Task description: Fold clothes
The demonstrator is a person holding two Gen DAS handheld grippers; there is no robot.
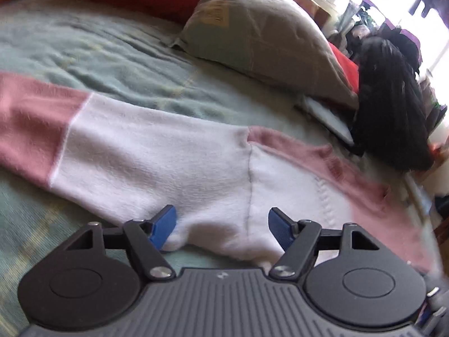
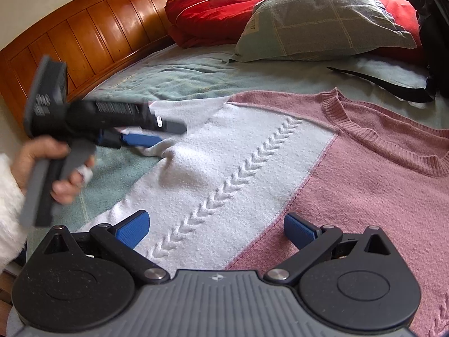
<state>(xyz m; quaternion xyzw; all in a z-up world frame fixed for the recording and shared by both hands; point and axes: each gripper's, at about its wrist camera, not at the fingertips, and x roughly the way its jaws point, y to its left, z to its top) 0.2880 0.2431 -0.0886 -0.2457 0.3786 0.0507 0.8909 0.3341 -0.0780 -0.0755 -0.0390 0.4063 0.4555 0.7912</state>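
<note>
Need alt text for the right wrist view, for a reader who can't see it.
A pink and white sweater lies flat on a green bedspread, with the right gripper open above its front. At left, a hand holds the left gripper at the sweater's underarm; pillows and a wooden headboard sit behind.

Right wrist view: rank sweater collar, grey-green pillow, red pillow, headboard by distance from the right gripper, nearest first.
From the right gripper:
1. Sweater collar, right of centre, lying on the bed.
2. Grey-green pillow, upper right.
3. Red pillow, top centre, against the headboard.
4. Headboard, upper left; too close to the red pillow to call.
</note>
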